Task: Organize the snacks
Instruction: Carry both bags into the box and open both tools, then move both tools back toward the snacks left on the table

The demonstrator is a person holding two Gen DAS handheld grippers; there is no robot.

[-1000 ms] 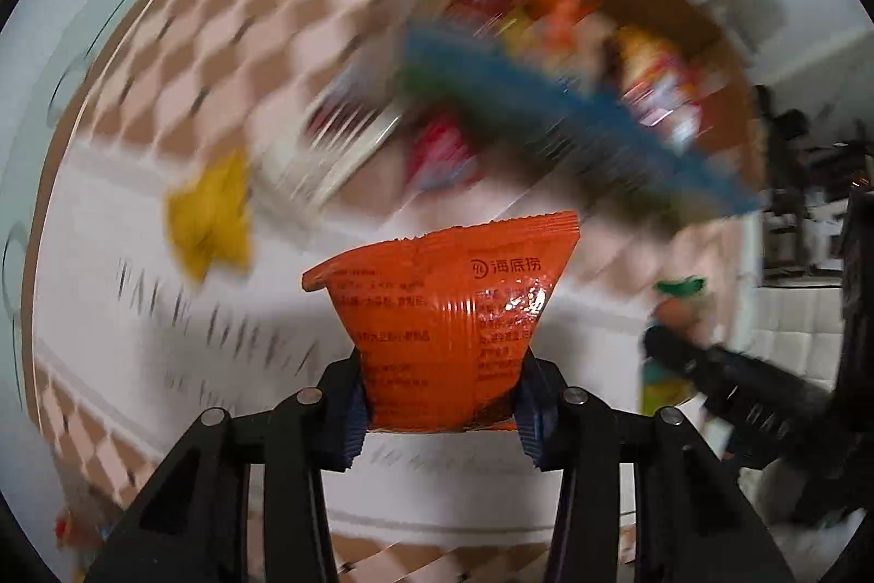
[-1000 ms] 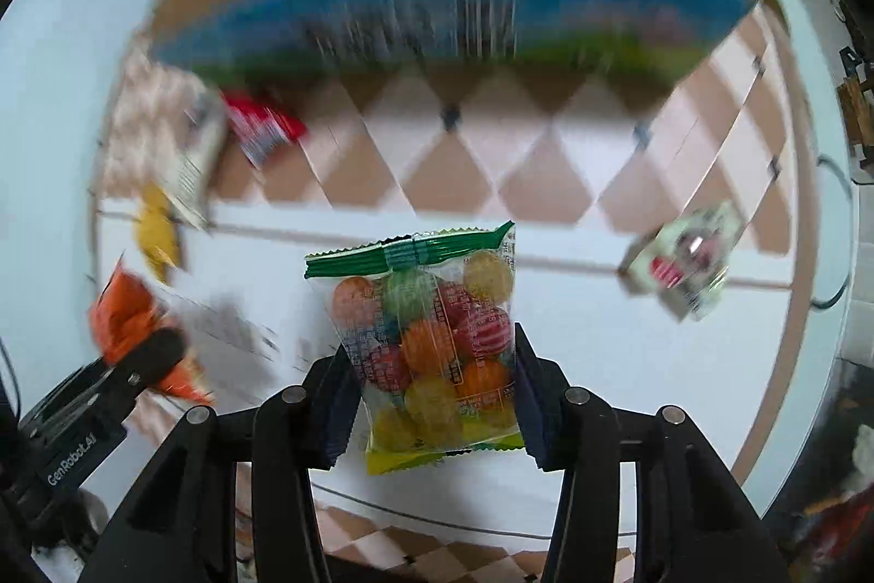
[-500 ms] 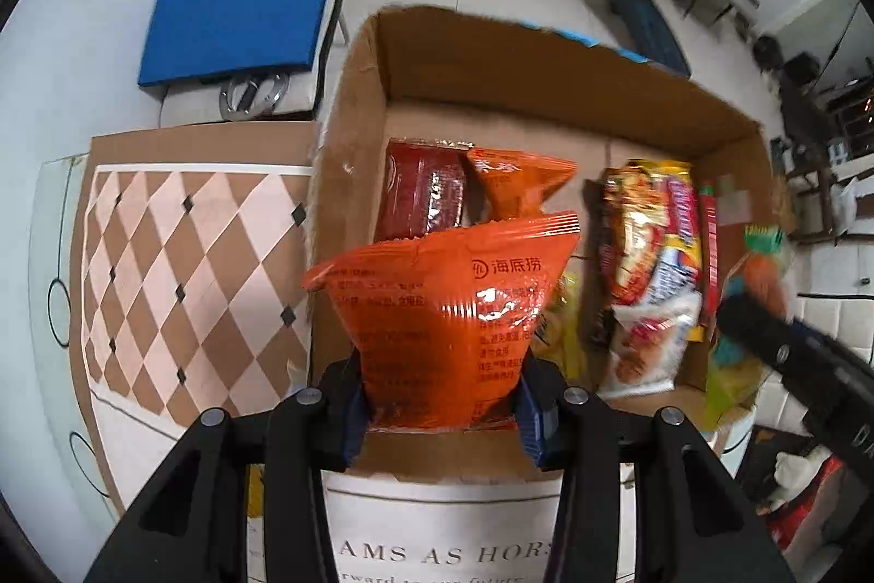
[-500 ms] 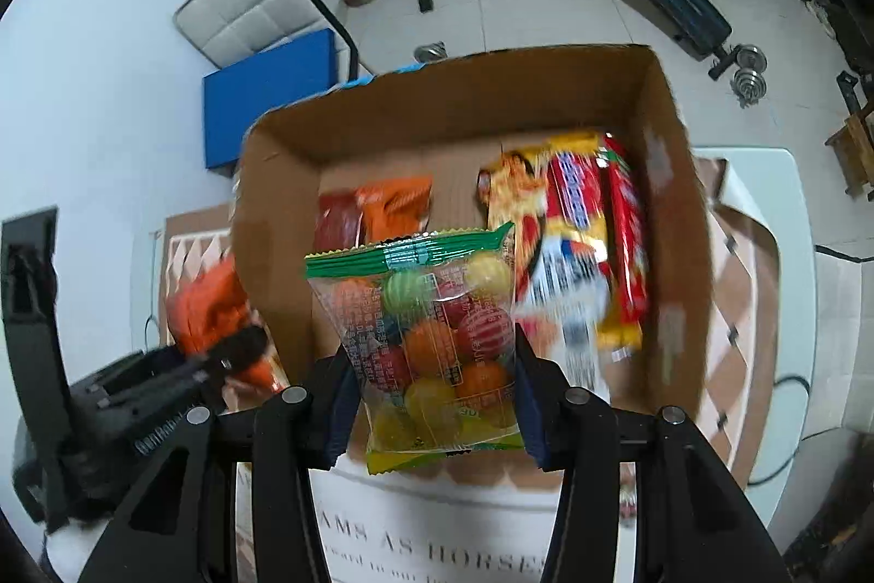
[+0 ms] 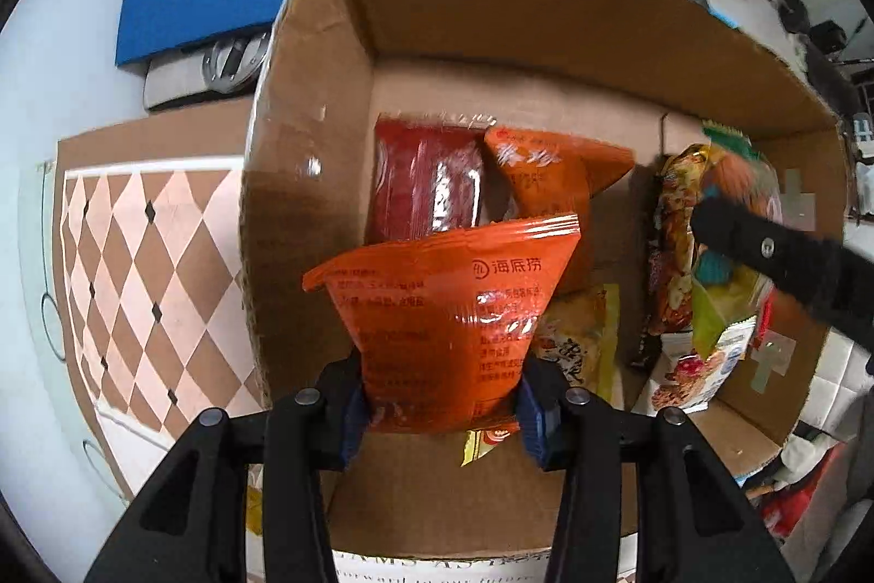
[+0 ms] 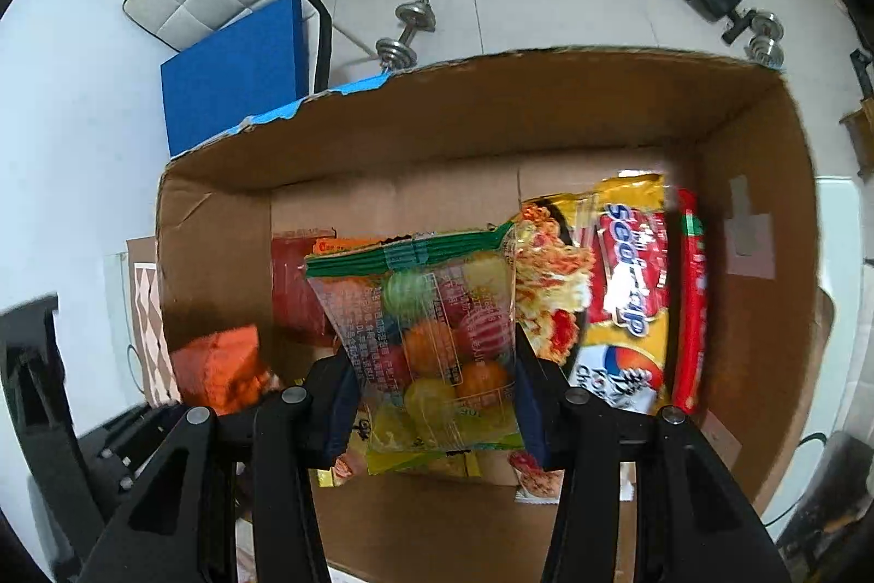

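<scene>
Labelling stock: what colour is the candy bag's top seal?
Green, clearest in the right wrist view.

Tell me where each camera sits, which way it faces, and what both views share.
Left wrist: rides the left tongs, looking down into the cardboard box; shows its fingers clamping the orange packet.
Right wrist: rides the right tongs, looking into the box; shows its fingers clamping the candy bag.
Shared: box, both packets, each other's tongs.

Left gripper (image 5: 440,411) clamps orange packet (image 5: 448,310) over cardboard box (image 5: 306,157); inside: red pack (image 5: 423,178), orange pouch (image 5: 546,178).
</scene>
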